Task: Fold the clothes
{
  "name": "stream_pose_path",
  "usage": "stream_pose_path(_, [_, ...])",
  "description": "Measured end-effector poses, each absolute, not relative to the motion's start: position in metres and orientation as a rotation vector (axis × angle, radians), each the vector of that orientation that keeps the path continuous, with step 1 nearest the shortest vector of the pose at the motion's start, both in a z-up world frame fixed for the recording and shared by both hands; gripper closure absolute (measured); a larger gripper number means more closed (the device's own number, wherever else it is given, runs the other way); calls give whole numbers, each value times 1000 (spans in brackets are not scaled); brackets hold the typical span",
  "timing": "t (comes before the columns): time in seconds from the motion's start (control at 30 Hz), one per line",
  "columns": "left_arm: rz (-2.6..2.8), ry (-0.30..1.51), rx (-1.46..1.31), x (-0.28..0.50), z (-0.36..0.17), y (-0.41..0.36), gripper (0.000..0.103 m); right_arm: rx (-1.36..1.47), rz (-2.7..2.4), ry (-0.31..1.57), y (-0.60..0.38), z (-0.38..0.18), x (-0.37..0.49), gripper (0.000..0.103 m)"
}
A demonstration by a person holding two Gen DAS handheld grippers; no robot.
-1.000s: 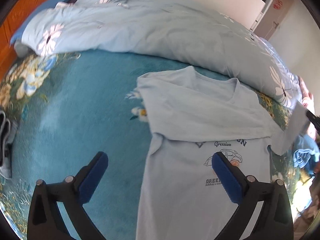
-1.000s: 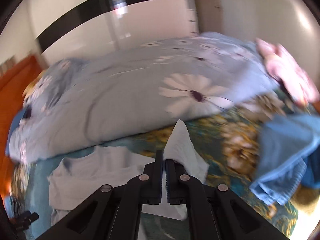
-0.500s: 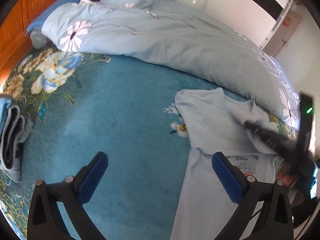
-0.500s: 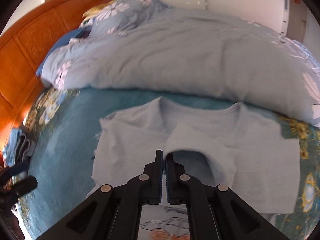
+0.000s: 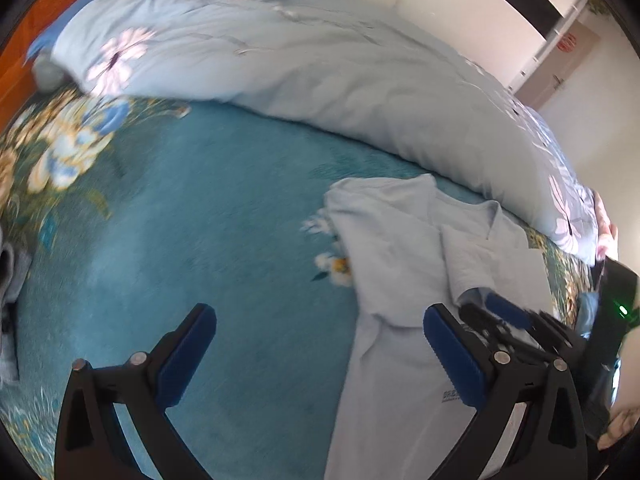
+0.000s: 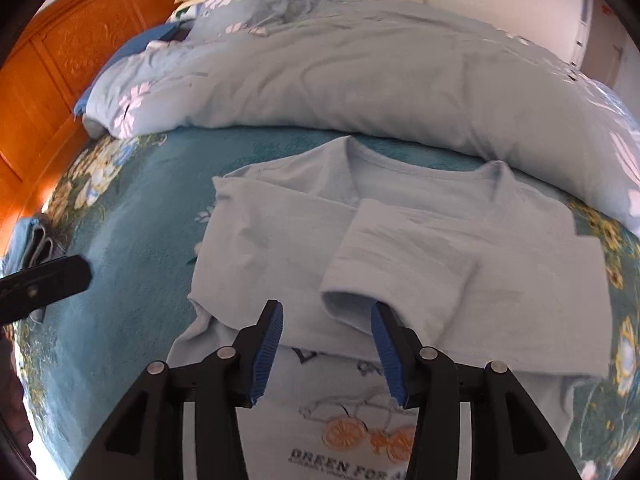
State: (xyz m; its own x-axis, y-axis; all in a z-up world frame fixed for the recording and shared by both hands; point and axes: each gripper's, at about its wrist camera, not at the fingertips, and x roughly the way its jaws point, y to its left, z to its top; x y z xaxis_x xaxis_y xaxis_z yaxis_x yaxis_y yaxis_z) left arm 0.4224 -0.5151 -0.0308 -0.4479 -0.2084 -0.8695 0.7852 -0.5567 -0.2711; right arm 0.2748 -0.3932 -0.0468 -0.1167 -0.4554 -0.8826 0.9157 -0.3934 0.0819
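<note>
A pale blue T-shirt [image 6: 280,232] with an orange car print lies flat on the teal bedspread [image 6: 132,264], both sleeves folded in over the chest. The right sleeve [image 6: 400,268] lies on top, its cuff just beyond my right gripper [image 6: 326,320], which is open with nothing between its fingers. In the left wrist view the T-shirt [image 5: 392,248] lies to the right. My left gripper [image 5: 316,344] hangs open over the bare bedspread [image 5: 224,240], its right finger over the shirt's edge. The right gripper [image 5: 496,312] shows there at the sleeve cuff.
A rumpled light blue flowered duvet [image 6: 360,72] runs along the far side of the bed, against an orange wooden headboard [image 6: 60,60]. Folded grey and blue clothes [image 6: 34,240] lie at the bed's left edge. A hand [image 5: 624,420] shows at the lower right.
My right gripper has let go of the right sleeve, which now lies folded over the chest, and its jaws have opened. My left gripper has drifted left, staying open.
</note>
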Motion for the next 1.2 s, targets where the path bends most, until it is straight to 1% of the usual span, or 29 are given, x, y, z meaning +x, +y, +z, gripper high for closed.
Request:
stream_pose_path(0.13, [-2145, 864, 1126, 382, -27, -505, 0, 1107, -1749, 591, -372, -37, 267, 53])
stream_pose_path(0.23, [-2246, 793, 1189, 344, -28, -489, 0, 1167, -1837, 541, -343, -33, 239, 53])
stream_pose_path(0.33, [-2364, 662, 1281, 307, -32, -465, 0, 1231, -1915, 483, -313, -32, 211, 53])
stream_pose_path(0.43, [-2460, 480, 1376, 275, -38, -439, 0, 1273, -1970, 442, -286, -31, 191, 53])
stream_pose_path(0.6, [-2499, 340, 1486, 246, -55, -418, 1, 1317, -2004, 381, -255, -38, 176, 53])
stream_pose_path(0.63, [-2492, 315, 1507, 241, -59, -415, 7, 1322, -2007, 369, -251, -39, 174, 53])
stream_pose_path(0.67, [-2479, 294, 1525, 238, -63, -413, 18, 1326, -2010, 359, -247, -42, 174, 53])
stream_pose_path(0.73, [-2450, 278, 1558, 233, -71, -412, 33, 1337, -2010, 335, -240, -45, 172, 53])
stream_pose_path(0.77, [-2436, 280, 1575, 231, -75, -413, 35, 1341, -2010, 325, -237, -47, 172, 53])
stream_pose_path(0.83, [-2403, 286, 1607, 226, -83, -414, 35, 1349, -2010, 308, -231, -49, 171, 53])
stream_pose_path(0.93, [-2368, 214, 1639, 222, -88, -409, 35, 1360, -2012, 286, -225, -52, 168, 53])
stream_pose_path(1.0, [-2360, 198, 1647, 221, -88, -407, 41, 1366, -2015, 272, -222, -53, 166, 53])
stream_pose_path(1.07, [-2354, 230, 1638, 222, -87, -409, 60, 1371, -2018, 261, -219, -54, 165, 53])
stream_pose_path(1.1, [-2348, 252, 1632, 224, -86, -412, 64, 1374, -2020, 254, -218, -54, 164, 53])
stream_pose_path(1.17, [-2343, 319, 1609, 228, -82, -420, 80, 1379, -2024, 241, -215, -54, 163, 53])
stream_pose_path(1.2, [-2344, 372, 1587, 232, -78, -426, 86, 1379, -2027, 237, -214, -53, 162, 53])
